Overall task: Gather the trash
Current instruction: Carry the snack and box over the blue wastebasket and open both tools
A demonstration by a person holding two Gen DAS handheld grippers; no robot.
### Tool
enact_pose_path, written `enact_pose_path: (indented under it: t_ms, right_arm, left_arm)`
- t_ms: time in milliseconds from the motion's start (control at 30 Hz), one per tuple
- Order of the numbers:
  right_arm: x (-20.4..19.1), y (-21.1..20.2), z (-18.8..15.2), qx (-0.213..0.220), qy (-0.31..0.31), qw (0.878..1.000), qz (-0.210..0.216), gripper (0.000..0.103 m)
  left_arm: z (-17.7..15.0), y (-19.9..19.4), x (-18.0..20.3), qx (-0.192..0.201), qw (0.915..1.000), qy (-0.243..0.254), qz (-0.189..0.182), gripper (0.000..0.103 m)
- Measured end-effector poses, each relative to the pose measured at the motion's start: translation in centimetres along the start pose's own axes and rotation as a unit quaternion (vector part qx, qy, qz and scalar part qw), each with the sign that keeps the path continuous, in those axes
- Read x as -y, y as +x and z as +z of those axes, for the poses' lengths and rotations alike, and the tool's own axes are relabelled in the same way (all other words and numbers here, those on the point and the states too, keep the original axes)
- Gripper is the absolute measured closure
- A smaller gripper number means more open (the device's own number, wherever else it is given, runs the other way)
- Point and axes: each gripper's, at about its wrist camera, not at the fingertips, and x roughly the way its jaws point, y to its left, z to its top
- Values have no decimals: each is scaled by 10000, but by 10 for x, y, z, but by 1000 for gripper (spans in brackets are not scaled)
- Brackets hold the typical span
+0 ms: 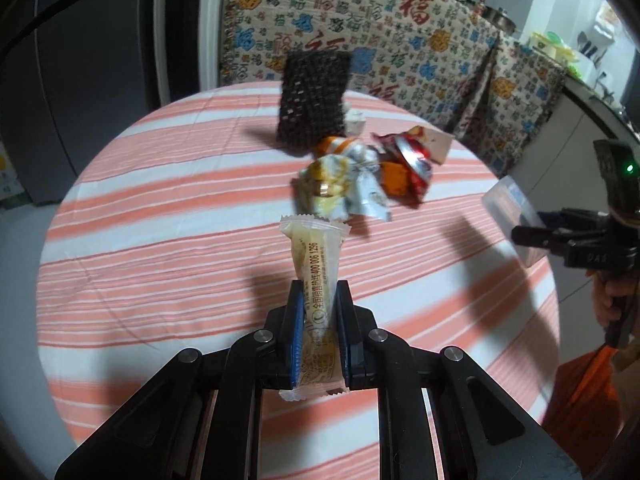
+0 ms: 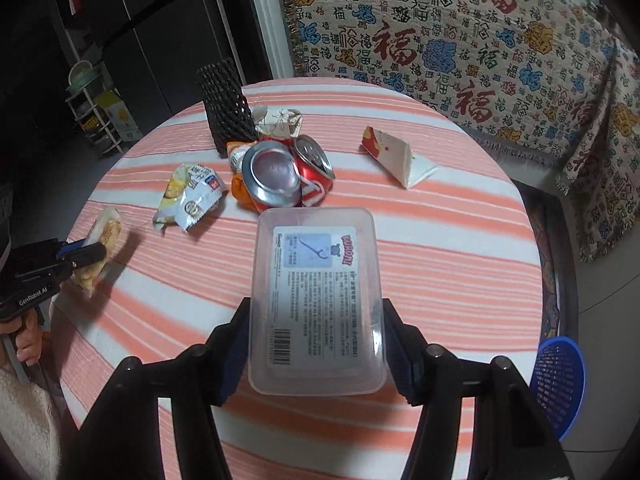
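My left gripper (image 1: 319,292) is shut on a clear yellowish snack wrapper (image 1: 316,264) and holds it above the striped round table (image 1: 160,216); the wrapper also shows in the right wrist view (image 2: 102,246). My right gripper (image 2: 316,312) is shut on a clear plastic box (image 2: 316,300) with a printed label, held above the table. On the table lie a crushed red can (image 2: 286,174), a yellow-and-white snack bag (image 2: 190,196), an orange wrapper (image 2: 240,192), a crumpled paper wrapper (image 2: 278,120) and a red-and-white paper carton (image 2: 396,156).
A black foam mesh sleeve (image 2: 226,104) stands upright at the table's far side. A blue mesh basket (image 2: 558,380) sits on the floor right of the table. A patterned blanket (image 2: 460,48) covers furniture behind. A rack (image 2: 96,108) stands at far left.
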Motion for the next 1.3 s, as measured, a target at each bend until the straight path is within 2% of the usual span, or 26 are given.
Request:
enact_pose_path:
  t_ms: [233, 467, 667, 800, 1000, 1133, 1300]
  right_arm:
    - [16, -18, -23, 114, 93, 9999, 12, 42]
    - [59, -55, -48, 405, 418, 9983, -104, 42]
    - [134, -97, -70, 618, 962, 9923, -481, 42]
    - [196, -124, -90, 742, 1446, 9835, -797, 42]
    - [275, -141, -119, 759, 1939, 9696, -1289, 42]
    - [319, -141, -134, 805, 2195, 9613, -1456, 42]
    - [361, -129, -156, 773, 2469, 9524, -1615, 42]
  left_arm:
    - [-8, -6, 50, 24, 9993, 101, -358, 90]
    - [3, 1, 126, 11, 9954, 430, -861, 90]
    - [26, 25, 220, -129, 9862, 790, -1447, 90]
    - [39, 50, 291, -263, 9773, 1115, -1781, 90]
    - [47, 97, 389, -511, 9640, 1487, -2143, 90]
    - [48, 132, 435, -646, 9595, 1589, -2237, 90]
    - [44, 169, 467, -759, 9568, 1698, -2236, 90]
